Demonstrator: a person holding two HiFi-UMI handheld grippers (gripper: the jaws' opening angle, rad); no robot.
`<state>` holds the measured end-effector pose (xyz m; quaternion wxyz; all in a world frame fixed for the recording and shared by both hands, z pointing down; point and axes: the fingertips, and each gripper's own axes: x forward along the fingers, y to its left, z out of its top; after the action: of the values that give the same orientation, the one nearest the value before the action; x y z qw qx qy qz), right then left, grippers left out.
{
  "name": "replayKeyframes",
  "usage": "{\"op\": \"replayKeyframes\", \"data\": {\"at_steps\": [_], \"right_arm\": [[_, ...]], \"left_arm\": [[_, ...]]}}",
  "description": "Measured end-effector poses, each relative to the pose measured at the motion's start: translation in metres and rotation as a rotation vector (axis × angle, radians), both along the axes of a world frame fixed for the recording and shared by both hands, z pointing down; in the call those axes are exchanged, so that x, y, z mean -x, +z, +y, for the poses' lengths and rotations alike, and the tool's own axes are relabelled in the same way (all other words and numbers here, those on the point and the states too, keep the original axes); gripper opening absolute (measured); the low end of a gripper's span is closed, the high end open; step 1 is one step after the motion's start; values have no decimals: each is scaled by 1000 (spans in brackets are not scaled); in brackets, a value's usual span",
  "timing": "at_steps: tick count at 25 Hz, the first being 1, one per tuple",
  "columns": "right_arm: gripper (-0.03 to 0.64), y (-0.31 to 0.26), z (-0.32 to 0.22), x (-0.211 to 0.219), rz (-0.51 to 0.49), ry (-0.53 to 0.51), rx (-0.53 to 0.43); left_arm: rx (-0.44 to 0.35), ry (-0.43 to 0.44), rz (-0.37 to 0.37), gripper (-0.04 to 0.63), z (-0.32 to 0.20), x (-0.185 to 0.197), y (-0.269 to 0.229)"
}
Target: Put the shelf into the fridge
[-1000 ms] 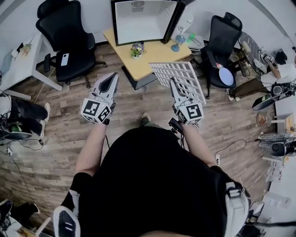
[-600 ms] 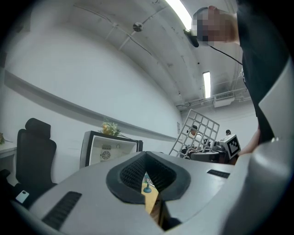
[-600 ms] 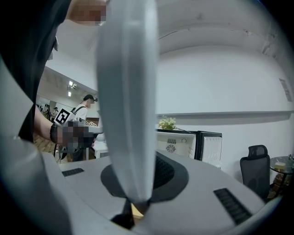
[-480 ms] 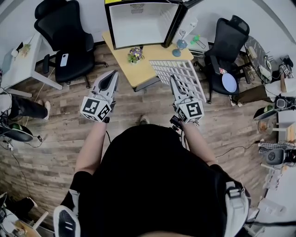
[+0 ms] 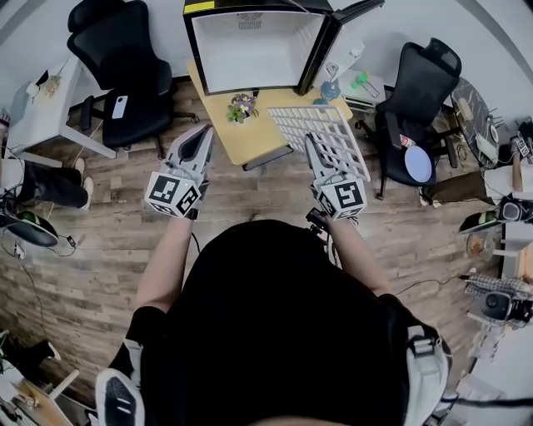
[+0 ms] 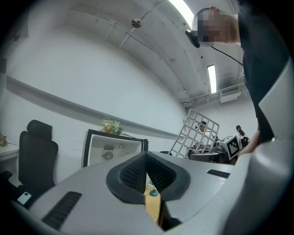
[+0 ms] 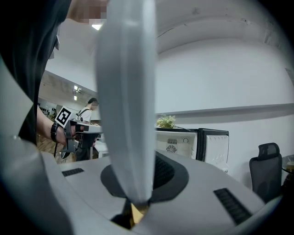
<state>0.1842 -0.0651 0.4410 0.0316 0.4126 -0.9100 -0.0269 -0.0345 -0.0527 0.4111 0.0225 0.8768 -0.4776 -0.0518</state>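
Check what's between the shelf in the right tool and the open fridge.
Head view: just a bare strip of table between shelf and fridge; a potted plant stands on it, left of the shelf.

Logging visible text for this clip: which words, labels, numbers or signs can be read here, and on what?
No word or number is readable in any view.
Yellow strip on top of the black mini fridge: too small to read.
Square black-and-white markers on the left tool and right tool: patterns, no letters.
White wire grid shelf in the right tool: no print.
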Motion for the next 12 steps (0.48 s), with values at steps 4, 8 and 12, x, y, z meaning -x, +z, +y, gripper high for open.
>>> {"op": "replayKeyframes", "data": {"at_steps": [4, 8, 12], "right_arm": [[43, 6, -13, -4, -13, -19, 6], [43, 14, -17, -6, -27, -36, 23], [43, 23, -22, -2, -38, -65, 30]], "left_arm": [[7, -15, -14, 18, -7, -5, 3], [16, -23, -38, 18, -7, -10, 3], [25, -35, -51, 18, -12, -11, 7]]}}
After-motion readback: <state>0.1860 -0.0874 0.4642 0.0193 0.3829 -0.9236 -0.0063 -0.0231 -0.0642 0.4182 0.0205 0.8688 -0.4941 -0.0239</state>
